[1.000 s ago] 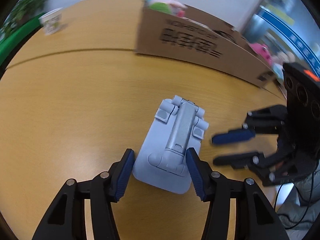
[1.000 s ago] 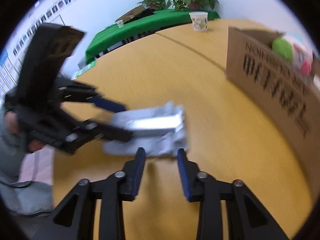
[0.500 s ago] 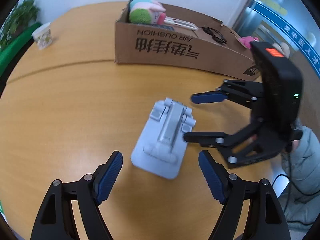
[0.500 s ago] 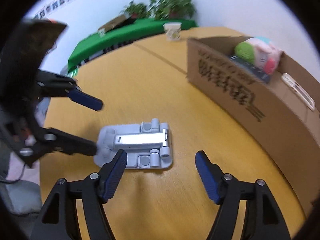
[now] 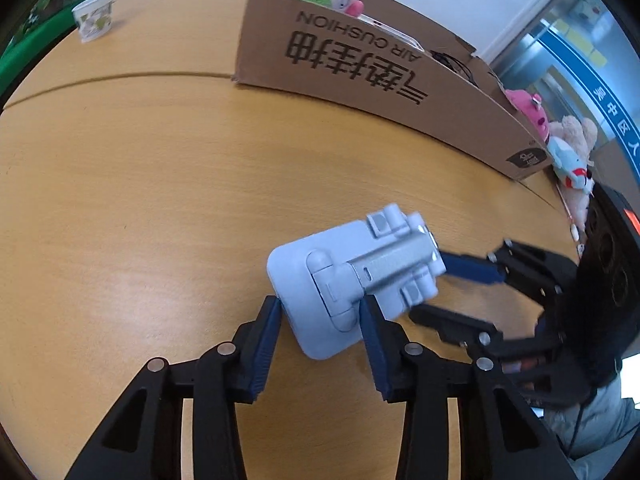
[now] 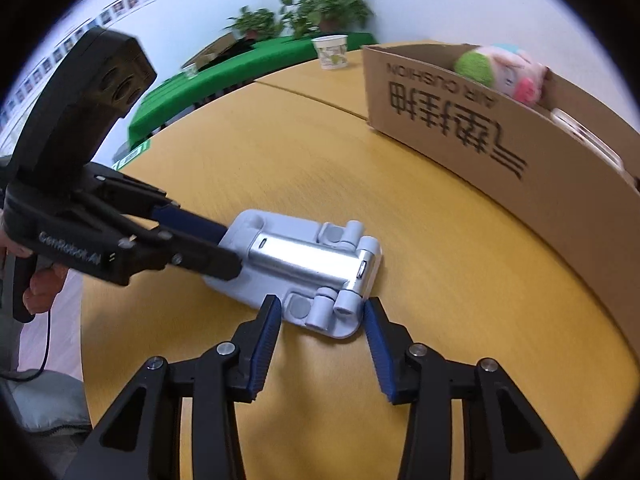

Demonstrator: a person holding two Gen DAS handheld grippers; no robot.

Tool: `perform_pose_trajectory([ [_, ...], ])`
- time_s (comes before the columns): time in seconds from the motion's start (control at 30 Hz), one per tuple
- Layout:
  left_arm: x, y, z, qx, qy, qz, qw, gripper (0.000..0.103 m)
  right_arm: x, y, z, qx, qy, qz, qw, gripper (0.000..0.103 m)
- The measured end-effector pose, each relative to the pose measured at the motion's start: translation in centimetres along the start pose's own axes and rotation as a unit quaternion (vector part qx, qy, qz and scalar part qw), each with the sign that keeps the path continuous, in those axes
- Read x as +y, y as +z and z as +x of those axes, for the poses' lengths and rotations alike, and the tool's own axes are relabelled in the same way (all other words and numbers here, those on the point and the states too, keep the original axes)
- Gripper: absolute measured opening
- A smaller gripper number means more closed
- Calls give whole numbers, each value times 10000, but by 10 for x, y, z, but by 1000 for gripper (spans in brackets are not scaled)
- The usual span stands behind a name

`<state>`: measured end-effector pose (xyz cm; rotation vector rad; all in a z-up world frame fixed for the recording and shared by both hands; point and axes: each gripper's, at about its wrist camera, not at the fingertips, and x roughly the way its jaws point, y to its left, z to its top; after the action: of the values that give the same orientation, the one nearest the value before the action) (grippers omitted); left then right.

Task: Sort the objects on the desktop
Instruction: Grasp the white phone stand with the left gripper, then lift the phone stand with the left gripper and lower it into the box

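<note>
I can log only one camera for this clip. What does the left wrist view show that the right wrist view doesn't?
Only the left wrist view shows the plush toys past the box's far end. Only the right wrist view shows the potted plants, the green table and the person's hand. Both show the folded phone stand, the cardboard box and the paper cup.

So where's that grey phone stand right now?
The grey phone stand lies flat on the wooden table, between both claws, left claw closed around its near end, in front of the cardboard box.
</note>
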<state>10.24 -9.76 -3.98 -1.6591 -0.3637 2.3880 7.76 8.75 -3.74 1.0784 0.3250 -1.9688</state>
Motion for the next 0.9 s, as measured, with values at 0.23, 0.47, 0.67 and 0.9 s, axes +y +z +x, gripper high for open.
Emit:
perform_pose_trajectory([
  [0.23, -8, 9, 10, -67, -160, 108, 9998, 35, -21, 2, -18, -253, -228, 741, 9967, 42],
  [0.47, -18, 16, 11, -178, -156, 255, 9994, 33, -25, -1, -10, -225, -410, 991, 9940, 44],
  [0.67, -52, 33, -19, -659, -276, 679, 9951, 31, -30, -7, -35, -625, -773, 1229, 9874, 43],
  [0.9, -129, 93, -88, -1656, -502, 1661, 9708, 31, -44, 16, -126, -1863, -1495, 1327, 9620, 41],
])
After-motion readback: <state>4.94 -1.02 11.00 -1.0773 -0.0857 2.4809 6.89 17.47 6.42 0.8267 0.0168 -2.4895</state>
